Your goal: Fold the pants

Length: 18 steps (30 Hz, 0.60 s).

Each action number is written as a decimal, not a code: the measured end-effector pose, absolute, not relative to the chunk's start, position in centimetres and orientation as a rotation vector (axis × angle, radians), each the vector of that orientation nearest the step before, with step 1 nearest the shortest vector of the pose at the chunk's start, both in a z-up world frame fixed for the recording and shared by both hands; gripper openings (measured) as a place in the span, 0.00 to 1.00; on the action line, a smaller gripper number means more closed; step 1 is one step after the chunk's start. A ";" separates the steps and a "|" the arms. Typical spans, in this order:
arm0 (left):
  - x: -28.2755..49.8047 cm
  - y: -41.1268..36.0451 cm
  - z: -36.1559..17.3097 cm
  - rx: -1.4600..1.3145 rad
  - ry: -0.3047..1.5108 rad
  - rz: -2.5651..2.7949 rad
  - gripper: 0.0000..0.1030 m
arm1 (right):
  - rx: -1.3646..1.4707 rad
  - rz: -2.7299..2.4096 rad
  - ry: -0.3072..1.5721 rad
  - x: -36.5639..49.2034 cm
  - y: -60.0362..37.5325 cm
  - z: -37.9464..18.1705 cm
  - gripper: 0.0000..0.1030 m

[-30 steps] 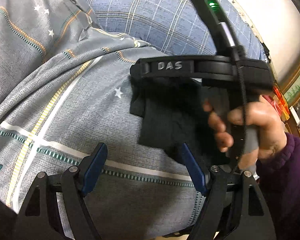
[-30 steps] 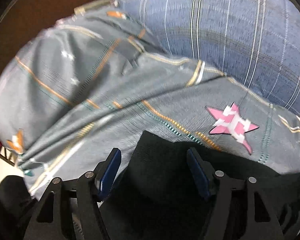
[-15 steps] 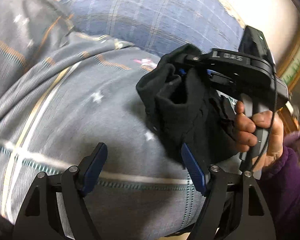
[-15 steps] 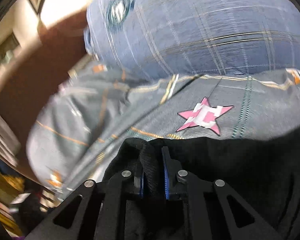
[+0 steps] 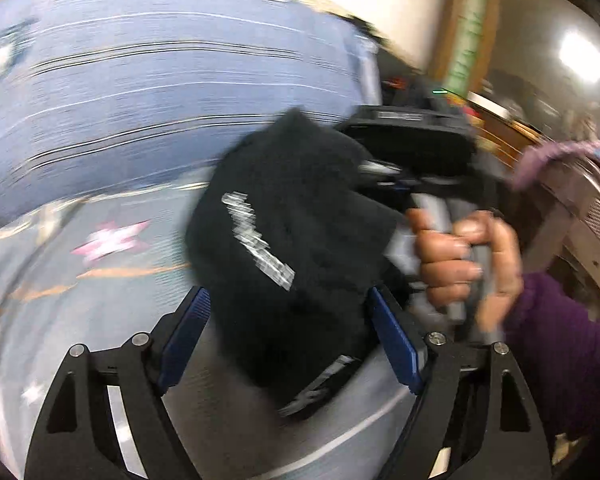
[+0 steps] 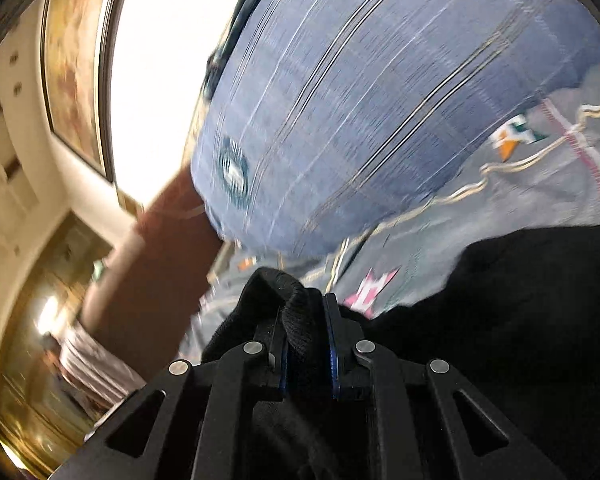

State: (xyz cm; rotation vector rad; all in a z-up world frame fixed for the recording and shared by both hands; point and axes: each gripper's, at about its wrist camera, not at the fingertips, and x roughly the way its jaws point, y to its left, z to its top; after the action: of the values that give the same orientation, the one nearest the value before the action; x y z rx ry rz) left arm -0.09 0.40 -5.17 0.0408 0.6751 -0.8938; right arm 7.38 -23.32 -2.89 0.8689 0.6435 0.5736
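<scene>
The black pants (image 5: 292, 240) with white lettering hang bunched in the air above the grey patterned bedspread (image 5: 80, 280). My right gripper (image 6: 306, 340) is shut on a fold of the black pants (image 6: 296, 308); the rest of the cloth spreads to the lower right. In the left wrist view the right gripper (image 5: 384, 184) is held up at centre right with the pants draped from it. My left gripper (image 5: 288, 336) is open, its blue pads on either side of the hanging cloth, not closed on it.
A blue plaid quilt (image 6: 380, 100) lies behind the bedspread (image 6: 540, 184). A brown bed frame (image 6: 152, 280) and a wall picture (image 6: 76, 60) are to the left. Wooden furniture (image 5: 580, 208) stands at the right.
My right gripper closed on the pants and lifted them off the bed, up and to the right. My left gripper stayed open and now looks up at the raised cloth.
</scene>
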 end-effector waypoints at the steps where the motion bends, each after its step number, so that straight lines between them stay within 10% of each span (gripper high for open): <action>1: -0.4 -1.6 -5.0 0.059 0.686 -0.933 0.79 | 0.902 0.555 0.624 7.2 -25.0 -3.3 0.13; 18: 0.0 -4.9 -3.5 0.143 0.787 -0.865 0.79 | 0.856 0.294 0.633 2.8 -34.5 -3.6 0.22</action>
State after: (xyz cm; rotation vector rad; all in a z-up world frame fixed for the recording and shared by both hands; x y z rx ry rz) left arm -0.02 -4.87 -3.49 0.1434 0.7873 -0.8652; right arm 2.83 -34.50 -3.61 0.8560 0.6330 0.2943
